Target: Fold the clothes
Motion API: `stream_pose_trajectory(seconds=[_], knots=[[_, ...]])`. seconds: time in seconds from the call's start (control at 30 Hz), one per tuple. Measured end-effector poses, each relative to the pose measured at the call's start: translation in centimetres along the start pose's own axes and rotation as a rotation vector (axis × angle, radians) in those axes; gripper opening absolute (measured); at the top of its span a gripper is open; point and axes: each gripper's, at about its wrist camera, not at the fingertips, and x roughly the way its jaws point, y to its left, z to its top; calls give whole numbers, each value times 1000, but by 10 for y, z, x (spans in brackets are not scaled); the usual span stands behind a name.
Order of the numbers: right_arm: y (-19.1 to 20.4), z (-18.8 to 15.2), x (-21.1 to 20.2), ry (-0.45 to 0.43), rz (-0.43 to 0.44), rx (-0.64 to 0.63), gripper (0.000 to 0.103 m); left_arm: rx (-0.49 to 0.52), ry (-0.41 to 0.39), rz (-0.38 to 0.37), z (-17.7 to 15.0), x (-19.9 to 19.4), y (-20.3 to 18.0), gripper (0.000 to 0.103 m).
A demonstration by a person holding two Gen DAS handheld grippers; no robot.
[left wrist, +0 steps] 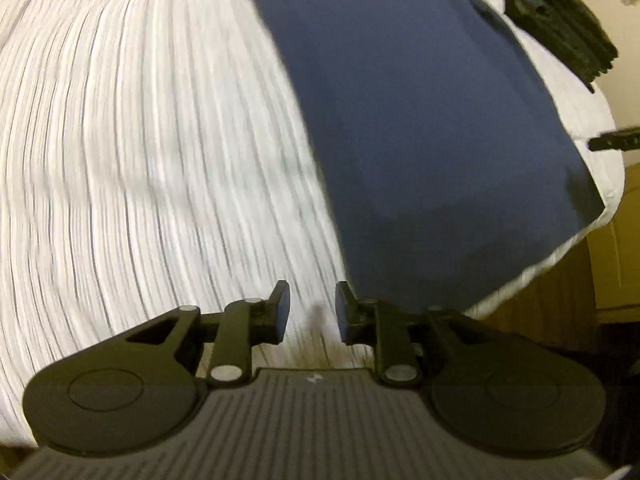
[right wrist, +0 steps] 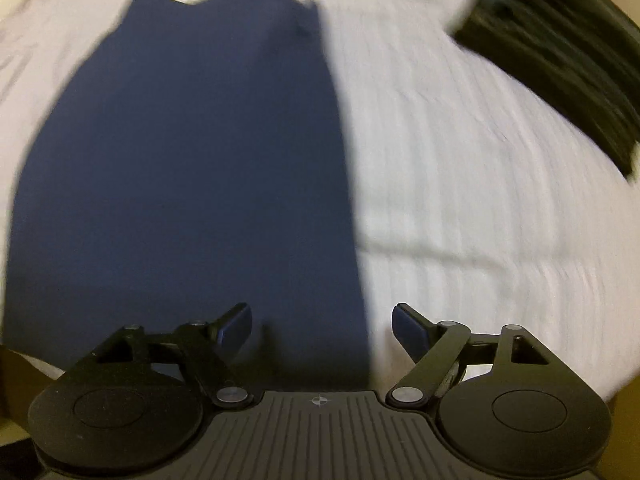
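Note:
A navy sleeveless top lies flat on a white ribbed bedcover, neckline and straps at the far end. My right gripper hovers open over the garment's near right hem edge, nothing between its fingers. In the left wrist view the same navy top stretches from the top centre to the lower right. My left gripper is open above the bedcover, just left of the garment's near corner. The tip of the other gripper shows at the right edge.
A stack of dark folded clothes sits on the bed at the far right, also seen as the dark stack in the left wrist view. The bed's edge drops to wooden furniture at the right.

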Motion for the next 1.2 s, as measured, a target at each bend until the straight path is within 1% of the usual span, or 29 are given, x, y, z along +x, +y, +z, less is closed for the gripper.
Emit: stream_pose_trajectory(seconds=[0.07,0.17,0.27,0.37,0.4,0.43,0.53,0.57,0.6,0.63,0.67,0.77,0.87,1.1,1.13,1.17,1.2], knots=[[17,20,0,-41,40,-24,80,44,-29,2,20,-1,-3,28],[38,51,1,-107,94,-54,80,118,-65,23,56,0,-3,30],[44,91,15,-148,144,-74,80,157,-112,32,98,9,-9,37],[39,135,36,-180,172,-108,80,178,-139,44,135,22,-23,39],[34,149,46,-187,170,-113,80,184,-141,54,144,29,-28,39],[26,163,55,-188,145,-110,80,184,-141,59,152,35,-34,39],[-1,199,92,-182,44,-134,80,163,-134,59,174,54,-51,41],[-11,210,107,-178,9,-151,77,156,-122,59,180,61,-57,41],[-19,217,119,-167,5,-165,69,152,-108,63,185,68,-62,41],[-26,222,129,-153,13,-179,34,150,-92,65,190,74,-67,41],[-34,227,145,-125,29,-197,2,150,-75,65,194,79,-72,41],[-66,237,155,-131,59,-178,1,170,-48,55,210,88,-88,41],[-91,237,153,-146,88,-112,0,198,-32,55,227,97,-98,41],[-146,236,145,-182,153,51,0,198,-28,112,269,119,-90,43],[-141,237,142,-196,177,39,6,194,-34,121,273,120,-87,43],[-131,240,139,-212,206,15,30,189,-39,125,278,121,-84,44],[-121,242,135,-229,235,-9,50,184,-45,128,282,122,-82,44]])
